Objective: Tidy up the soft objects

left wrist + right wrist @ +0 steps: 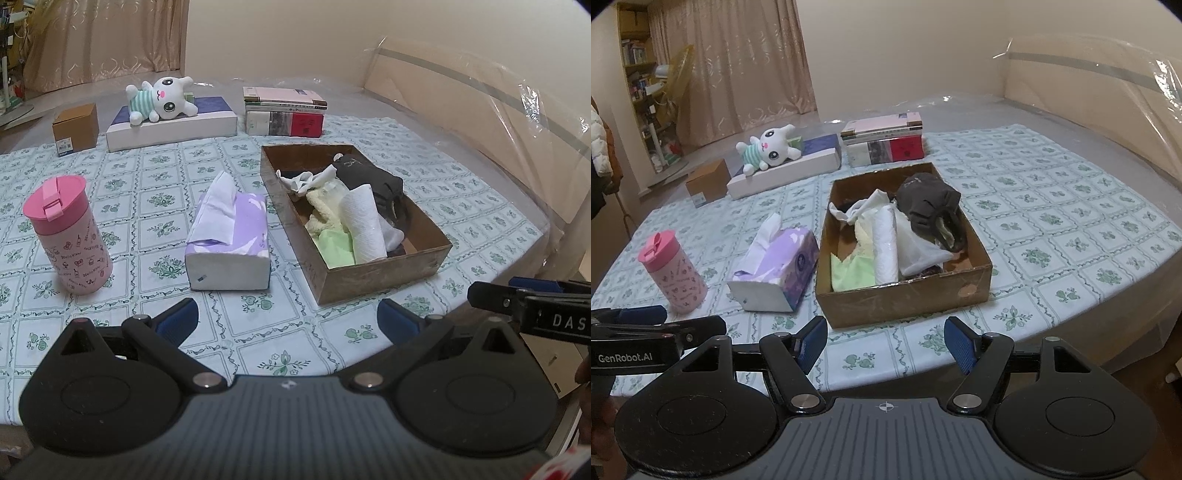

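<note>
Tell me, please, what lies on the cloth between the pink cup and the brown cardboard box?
The purple tissue pack lies between the pink cup and the cardboard box, apart from both; both wrist views show it.

Pink tumbler [68, 236], stacked books [284, 110] and small carton [75, 129] on tablecloth [155, 177].

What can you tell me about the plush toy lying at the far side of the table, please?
The plush toy is a white bunny-like animal with long ears, large dark eyes, pink cheeks and a shirt striped green and white. It looks soft and stuffed. It lies sprawled on its side on top of a flat white box with a dark blue lid, beyond the tissue pack. Neither gripper is near it.
</note>
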{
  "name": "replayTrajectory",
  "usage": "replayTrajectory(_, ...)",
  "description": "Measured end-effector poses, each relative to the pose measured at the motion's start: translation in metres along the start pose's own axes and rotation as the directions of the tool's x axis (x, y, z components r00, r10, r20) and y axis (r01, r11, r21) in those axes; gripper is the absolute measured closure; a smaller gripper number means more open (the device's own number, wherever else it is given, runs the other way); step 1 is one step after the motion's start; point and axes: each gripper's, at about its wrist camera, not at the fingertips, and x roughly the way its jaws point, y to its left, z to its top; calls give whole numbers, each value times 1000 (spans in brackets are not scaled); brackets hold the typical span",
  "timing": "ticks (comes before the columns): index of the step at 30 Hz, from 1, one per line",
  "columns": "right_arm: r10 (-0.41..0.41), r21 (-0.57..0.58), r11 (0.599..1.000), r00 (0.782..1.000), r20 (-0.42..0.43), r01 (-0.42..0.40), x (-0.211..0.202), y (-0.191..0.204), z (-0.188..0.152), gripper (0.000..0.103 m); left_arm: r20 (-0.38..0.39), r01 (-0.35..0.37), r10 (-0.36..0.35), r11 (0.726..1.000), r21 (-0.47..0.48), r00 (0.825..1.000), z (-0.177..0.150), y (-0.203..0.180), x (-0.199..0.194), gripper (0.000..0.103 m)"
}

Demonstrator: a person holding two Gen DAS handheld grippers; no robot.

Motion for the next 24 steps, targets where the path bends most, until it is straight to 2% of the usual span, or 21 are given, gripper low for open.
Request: replayTrajectory(24, 9, -3, 1000, 1000, -11, -9, 10, 2, -1, 33, 1, -11, 11, 1000, -4, 1000, -1, 2, 5, 1)
